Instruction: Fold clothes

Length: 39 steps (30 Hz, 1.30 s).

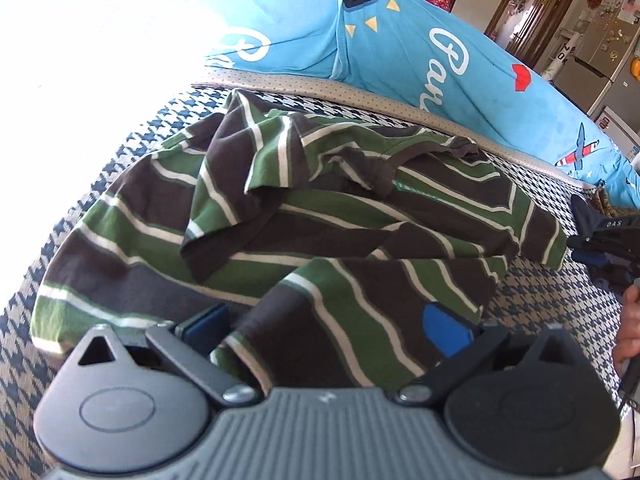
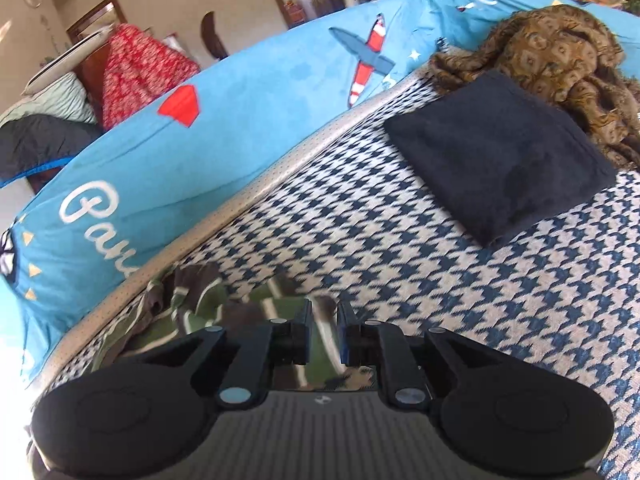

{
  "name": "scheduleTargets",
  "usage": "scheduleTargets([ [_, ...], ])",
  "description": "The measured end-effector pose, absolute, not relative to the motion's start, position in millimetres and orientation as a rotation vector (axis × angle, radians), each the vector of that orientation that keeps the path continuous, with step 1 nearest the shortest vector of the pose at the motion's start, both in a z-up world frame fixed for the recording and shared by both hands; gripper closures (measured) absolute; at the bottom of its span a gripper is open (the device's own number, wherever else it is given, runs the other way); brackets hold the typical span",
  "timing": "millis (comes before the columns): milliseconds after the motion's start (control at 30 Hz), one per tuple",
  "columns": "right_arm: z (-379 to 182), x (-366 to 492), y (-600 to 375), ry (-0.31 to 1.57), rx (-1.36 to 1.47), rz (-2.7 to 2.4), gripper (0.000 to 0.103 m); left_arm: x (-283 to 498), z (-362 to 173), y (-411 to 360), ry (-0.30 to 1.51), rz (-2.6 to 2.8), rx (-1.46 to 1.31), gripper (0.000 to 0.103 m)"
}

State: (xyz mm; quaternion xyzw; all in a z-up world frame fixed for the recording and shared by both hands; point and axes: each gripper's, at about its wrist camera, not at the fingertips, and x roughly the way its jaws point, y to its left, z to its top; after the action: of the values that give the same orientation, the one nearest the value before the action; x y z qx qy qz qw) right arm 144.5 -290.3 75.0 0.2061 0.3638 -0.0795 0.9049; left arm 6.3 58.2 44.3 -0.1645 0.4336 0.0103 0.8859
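While the striped shirt [image 1: 304,216] lay rumpled on the houndstooth bed cover [image 1: 120,148], the left hand-held gripper [image 1: 326,326] stood spread with cloth between its fingers. The right hand-held gripper [image 2: 323,334], nearly pressed together, pinched the shirt's edge; that thin hold could slip when pulled.

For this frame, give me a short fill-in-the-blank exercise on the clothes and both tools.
1. The striped shirt lies on a cover with a ____ pattern.
2. The left tool has its fingers spread wide, so it is ____.
3. Beyond the right tool lies a folded dark cloth of ____ colour.
4. Behind that cloth sits a crumpled ____ patterned fabric.

Missing words: houndstooth; open; navy; brown
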Motion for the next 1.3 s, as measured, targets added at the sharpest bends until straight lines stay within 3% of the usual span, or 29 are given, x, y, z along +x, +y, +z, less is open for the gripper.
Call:
scheduleTargets([
  [300, 62, 108, -235, 0.879, 0.247, 0.111, 0.088, -23, 42, 46, 0.865, 0.016, -0.368, 0.0],
  [667, 53, 62, -215, 0.983, 0.358, 0.325, 0.08, -52, 41, 61, 0.826, 0.087, -0.453, 0.0],
  [1300, 39, -4, -152, 1.047, 0.369, 0.631, 0.079, -90, 44, 89, 0.764, 0.231, -0.493, 0.0],
])
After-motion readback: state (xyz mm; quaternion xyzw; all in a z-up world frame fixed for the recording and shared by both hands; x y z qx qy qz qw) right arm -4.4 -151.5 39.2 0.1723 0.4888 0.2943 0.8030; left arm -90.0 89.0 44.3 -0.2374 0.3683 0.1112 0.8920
